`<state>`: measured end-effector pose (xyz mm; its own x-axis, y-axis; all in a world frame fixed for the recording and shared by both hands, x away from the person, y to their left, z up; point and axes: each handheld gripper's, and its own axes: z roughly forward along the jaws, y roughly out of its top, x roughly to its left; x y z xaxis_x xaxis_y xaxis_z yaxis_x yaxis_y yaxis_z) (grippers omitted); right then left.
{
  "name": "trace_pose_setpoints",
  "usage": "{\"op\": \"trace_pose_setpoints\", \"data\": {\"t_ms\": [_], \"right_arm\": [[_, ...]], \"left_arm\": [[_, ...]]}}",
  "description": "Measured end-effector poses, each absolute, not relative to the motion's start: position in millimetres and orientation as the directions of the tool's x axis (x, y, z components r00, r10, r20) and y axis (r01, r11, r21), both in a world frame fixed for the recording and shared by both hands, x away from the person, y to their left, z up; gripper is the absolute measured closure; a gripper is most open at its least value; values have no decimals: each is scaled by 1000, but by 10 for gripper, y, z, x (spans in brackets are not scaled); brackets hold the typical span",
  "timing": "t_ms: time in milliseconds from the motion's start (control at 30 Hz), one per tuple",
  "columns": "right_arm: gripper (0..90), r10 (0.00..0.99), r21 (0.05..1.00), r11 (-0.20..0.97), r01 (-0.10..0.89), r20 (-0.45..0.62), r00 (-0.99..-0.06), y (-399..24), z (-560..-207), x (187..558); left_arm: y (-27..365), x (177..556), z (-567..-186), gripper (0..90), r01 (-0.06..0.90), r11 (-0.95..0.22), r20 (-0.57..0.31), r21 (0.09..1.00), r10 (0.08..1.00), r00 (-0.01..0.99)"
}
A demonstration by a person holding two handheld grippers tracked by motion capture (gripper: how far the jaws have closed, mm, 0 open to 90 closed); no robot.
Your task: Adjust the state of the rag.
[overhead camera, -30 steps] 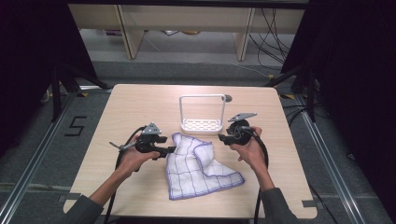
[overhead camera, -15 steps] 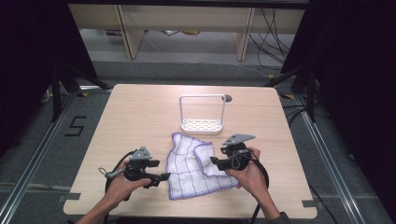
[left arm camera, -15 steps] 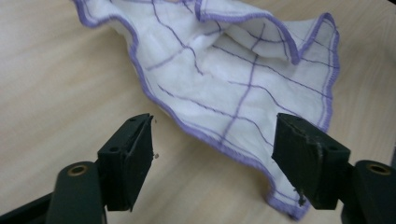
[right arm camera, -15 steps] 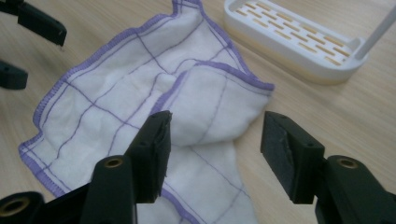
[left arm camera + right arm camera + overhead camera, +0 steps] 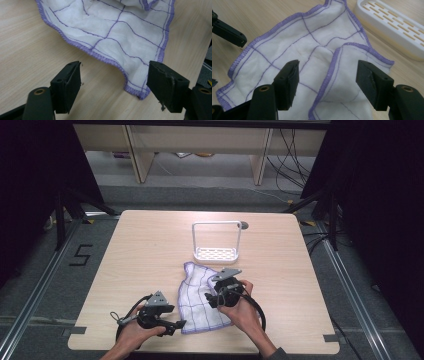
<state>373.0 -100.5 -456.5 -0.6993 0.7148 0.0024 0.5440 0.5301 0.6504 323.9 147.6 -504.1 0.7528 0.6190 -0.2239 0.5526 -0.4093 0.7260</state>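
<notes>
Hovering both grippers agape at the cloth (image 5: 200,297): left gripper (image 5: 113,87) beside its near corner, right gripper (image 5: 327,82) over its folded flap.

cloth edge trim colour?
Purple stitching on the white cloth, with a thin purple grid; clearest in the left gripper view.

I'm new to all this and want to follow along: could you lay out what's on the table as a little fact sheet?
surface: wooden table
cloth: white with purple grid and hem, partly folded over
rack: white, with tall handle, beyond the cloth
left gripper: open, at cloth's near corner
right gripper: open, over the folded cloth
</notes>
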Motion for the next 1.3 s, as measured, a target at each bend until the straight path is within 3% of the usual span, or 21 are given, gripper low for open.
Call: {"op": "trace_pose_setpoints", "data": {"t_ms": [133,267,400,533,667,1000,1300], "right_arm": [[364,706,638,580,506,-83,-704,-934,-4645,3802],[508,701,622,607,495,-126,-702,-908,-4709,3856],[764,680,610,635,474,-150,-718,-980,-4701,3881],[870,673,633,623,459,-136,-727,-1110,-4617,3902],[878,695,657,588,472,-113,-710,-1293,-4526,3953],[878,805,708,411,574,13,-593,-1856,-4389,4078],[877,847,692,391,606,-12,-532,-2107,-4576,4271]], "left_arm": [[1383,3203,-5098,305,541,-433,-209,721,609,766],[1331,3183,-5114,357,507,-468,-166,724,596,786],[1320,3170,-5124,583,471,-490,-127,733,582,803],[1338,3161,-5124,782,425,-500,-112,755,539,834],[1357,3122,-5096,862,406,-501,-126,764,501,856],[1622,3108,-5071,874,443,-440,-206,781,489,848],[1719,3051,-5097,877,459,-459,-228,761,472,851]]}}
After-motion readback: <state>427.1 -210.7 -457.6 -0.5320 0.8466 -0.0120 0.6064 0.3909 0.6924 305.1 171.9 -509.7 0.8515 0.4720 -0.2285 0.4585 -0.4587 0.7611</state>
